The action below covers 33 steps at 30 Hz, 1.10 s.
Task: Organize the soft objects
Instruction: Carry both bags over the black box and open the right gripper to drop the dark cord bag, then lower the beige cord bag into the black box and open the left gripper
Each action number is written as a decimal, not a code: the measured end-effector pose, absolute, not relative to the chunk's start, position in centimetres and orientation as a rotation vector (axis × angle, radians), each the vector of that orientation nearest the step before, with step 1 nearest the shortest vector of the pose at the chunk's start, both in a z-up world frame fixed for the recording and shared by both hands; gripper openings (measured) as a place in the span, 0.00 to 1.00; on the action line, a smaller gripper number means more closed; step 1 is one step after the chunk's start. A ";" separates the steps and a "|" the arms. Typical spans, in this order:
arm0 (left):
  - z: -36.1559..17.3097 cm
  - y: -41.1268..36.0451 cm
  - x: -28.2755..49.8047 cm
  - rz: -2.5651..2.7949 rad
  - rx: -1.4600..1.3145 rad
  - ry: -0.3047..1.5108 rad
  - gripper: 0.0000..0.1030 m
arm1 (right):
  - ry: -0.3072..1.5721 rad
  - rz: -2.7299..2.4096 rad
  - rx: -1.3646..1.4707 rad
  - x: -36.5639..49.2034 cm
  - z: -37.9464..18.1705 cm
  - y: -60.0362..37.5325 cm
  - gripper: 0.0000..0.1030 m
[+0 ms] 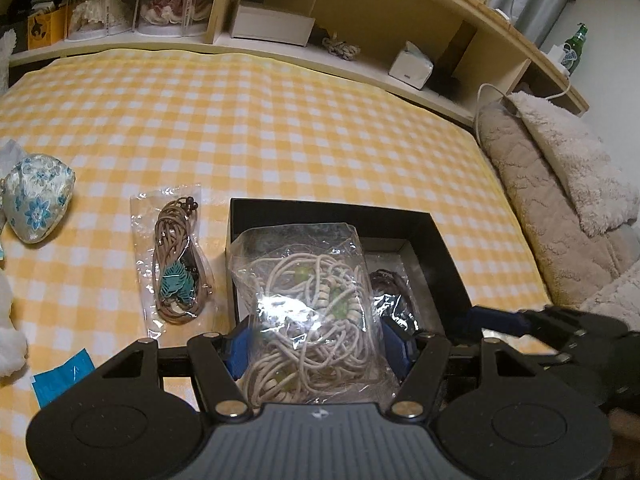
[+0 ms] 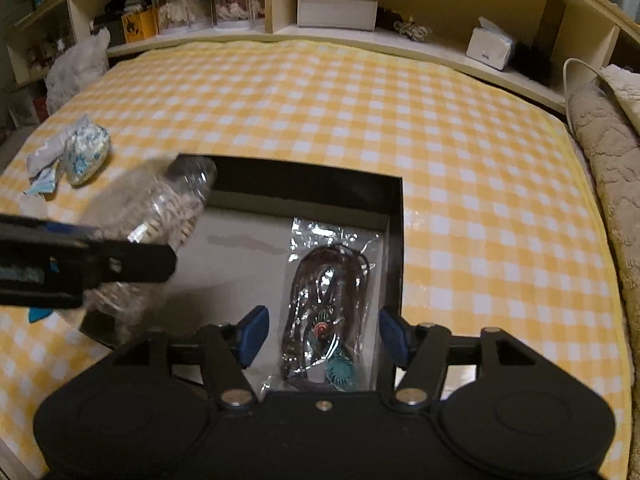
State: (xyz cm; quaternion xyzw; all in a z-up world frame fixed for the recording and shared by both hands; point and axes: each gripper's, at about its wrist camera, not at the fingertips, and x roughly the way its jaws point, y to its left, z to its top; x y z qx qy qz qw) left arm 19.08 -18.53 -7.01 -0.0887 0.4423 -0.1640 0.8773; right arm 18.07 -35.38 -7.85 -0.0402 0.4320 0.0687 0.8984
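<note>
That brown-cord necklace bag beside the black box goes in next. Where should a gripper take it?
Take the brown-cord bag from above, across its narrow width at the thick coil in the middle. It lies flat and lengthwise on the checked blanket, so the thin plastic edges offer little to pinch.

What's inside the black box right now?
Black box holds one bagged dark cord necklace on its pale floor. The left gripper's white-cord bag hangs over the left part, hiding the floor there.

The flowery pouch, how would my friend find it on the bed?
Look at the yellow checked bedspread, then left of the black box. Past the bagged brown cord lies the pouch: rounded, shiny pale fabric with blue flowers, not in plastic.
</note>
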 end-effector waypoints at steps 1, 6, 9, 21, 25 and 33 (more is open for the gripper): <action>-7.1 -18.5 19.1 -0.342 -0.187 0.927 0.63 | 0.886 0.139 -0.064 17.9 -7.5 -35.6 0.60; -7.4 -18.8 19.0 -0.331 -0.187 0.935 0.64 | 0.845 0.098 0.037 17.5 -6.2 -37.0 0.60; -7.5 -18.9 18.8 -0.316 -0.175 0.920 0.70 | 0.835 0.087 0.074 17.4 -6.0 -37.5 0.60; -7.0 -18.6 18.0 -0.323 -0.127 0.906 0.81 | 0.837 0.092 0.088 16.9 -5.9 -37.5 0.60; -6.4 -18.2 17.8 -0.330 -0.121 0.898 0.81 | 0.838 0.086 0.099 16.7 -5.8 -37.6 0.60; -4.0 -16.9 16.9 -0.338 -0.101 0.835 0.84 | 0.797 0.081 0.117 15.7 -4.6 -37.5 0.60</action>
